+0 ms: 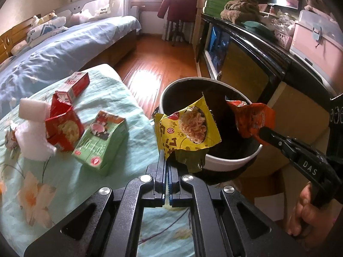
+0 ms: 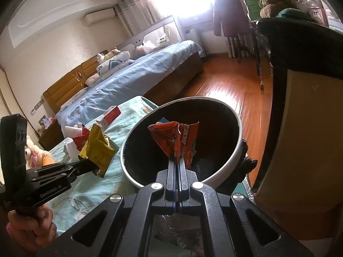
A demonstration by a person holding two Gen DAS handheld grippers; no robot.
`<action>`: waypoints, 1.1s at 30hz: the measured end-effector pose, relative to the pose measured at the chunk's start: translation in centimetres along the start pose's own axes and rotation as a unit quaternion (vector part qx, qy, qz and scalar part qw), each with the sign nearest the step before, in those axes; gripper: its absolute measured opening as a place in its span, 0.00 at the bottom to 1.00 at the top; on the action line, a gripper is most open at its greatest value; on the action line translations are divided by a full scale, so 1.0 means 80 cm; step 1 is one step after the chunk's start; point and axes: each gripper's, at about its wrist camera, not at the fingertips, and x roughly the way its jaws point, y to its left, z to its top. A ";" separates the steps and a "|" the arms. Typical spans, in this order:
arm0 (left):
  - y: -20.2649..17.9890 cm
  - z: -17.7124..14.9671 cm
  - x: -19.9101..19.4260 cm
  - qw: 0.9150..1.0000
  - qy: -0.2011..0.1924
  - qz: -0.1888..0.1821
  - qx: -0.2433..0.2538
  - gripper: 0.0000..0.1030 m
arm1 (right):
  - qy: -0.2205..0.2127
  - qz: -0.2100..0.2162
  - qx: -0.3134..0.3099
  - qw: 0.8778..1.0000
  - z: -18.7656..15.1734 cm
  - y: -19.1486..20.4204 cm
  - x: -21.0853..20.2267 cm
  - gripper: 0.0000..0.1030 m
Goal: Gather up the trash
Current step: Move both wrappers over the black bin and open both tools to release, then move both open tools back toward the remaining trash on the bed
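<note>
Right wrist view: right gripper clamped on orange wrapper, hanging over the bin mouth just ahead. Left gripper pinches yellow wrapper at the near rim; push further in before releasing.

"DAS" in white on the right gripper; "Genrobot.ai", blurred, on the left gripper.

Both grippers clamped tight, angled downward — left gripper and right gripper side by side, a hand behind each.
</note>
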 end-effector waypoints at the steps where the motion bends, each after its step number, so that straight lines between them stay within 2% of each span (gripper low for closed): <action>1: -0.002 0.002 0.001 1.000 0.000 0.000 0.002 0.01 | 0.000 -0.001 0.001 1.000 0.001 -0.002 0.000 0.01; 21: -0.036 0.045 0.037 0.999 0.005 0.000 0.037 0.01 | 0.005 -0.007 0.008 1.000 0.019 -0.013 0.020 0.01; 23: -0.036 0.046 0.040 0.999 0.007 0.001 0.039 0.01 | 0.007 -0.007 0.009 1.000 0.022 -0.015 0.024 0.06; 27: -0.037 0.049 0.044 0.999 0.012 0.002 0.038 0.02 | 0.015 -0.009 0.015 1.000 0.027 -0.018 0.031 0.07; 28: -0.036 0.048 0.044 0.999 0.014 0.001 0.036 0.06 | 0.016 -0.009 0.016 1.000 0.028 -0.019 0.032 0.09; 30: -0.033 0.046 0.041 0.999 0.013 0.004 0.033 0.20 | 0.019 -0.011 0.021 1.000 0.029 -0.021 0.033 0.22; 31: -0.032 0.045 0.040 0.999 0.010 0.006 0.031 0.33 | 0.018 -0.009 0.024 1.000 0.029 -0.021 0.033 0.35; 32: -0.030 0.043 0.037 1.000 0.007 0.008 0.028 0.41 | 0.016 -0.008 0.024 1.000 0.028 -0.021 0.032 0.45; 33: -0.027 0.040 0.035 1.000 0.005 0.009 0.025 0.41 | 0.014 -0.009 0.024 1.000 0.027 -0.020 0.031 0.48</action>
